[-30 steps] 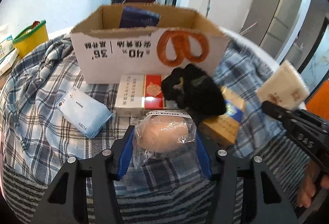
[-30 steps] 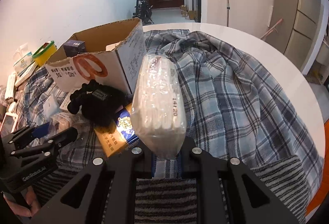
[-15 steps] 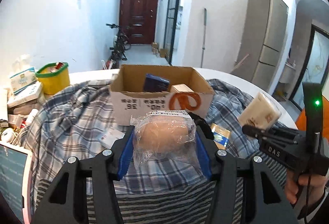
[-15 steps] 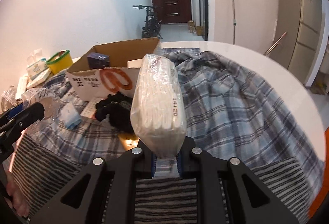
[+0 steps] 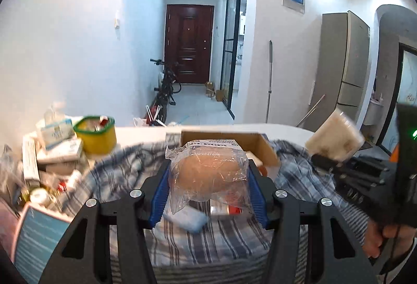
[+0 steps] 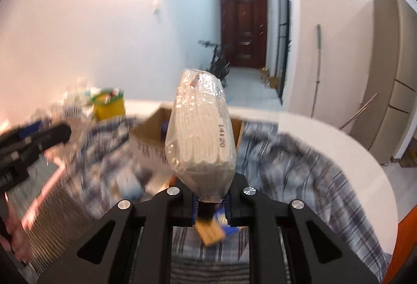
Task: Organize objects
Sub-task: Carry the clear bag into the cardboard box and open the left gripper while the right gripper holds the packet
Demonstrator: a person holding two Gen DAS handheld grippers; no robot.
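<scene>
Two packets, lifted since a second ago: left gripper pinching bagged bun, right gripper clamped on wrapped white pack, both raised short of cardboard box at twelve o'clock, likely deposit next.

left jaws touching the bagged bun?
Touching. Left wrist view: the left gripper has its blue pads pressed against both sides of the bagged bun.

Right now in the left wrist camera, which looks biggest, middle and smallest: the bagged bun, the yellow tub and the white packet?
1. Bagged bun, largest, though it sits right at the camera in the left tongs.
2. and 3. Yellow tub and white packet look about alike; blur makes ranking unsure.
</scene>
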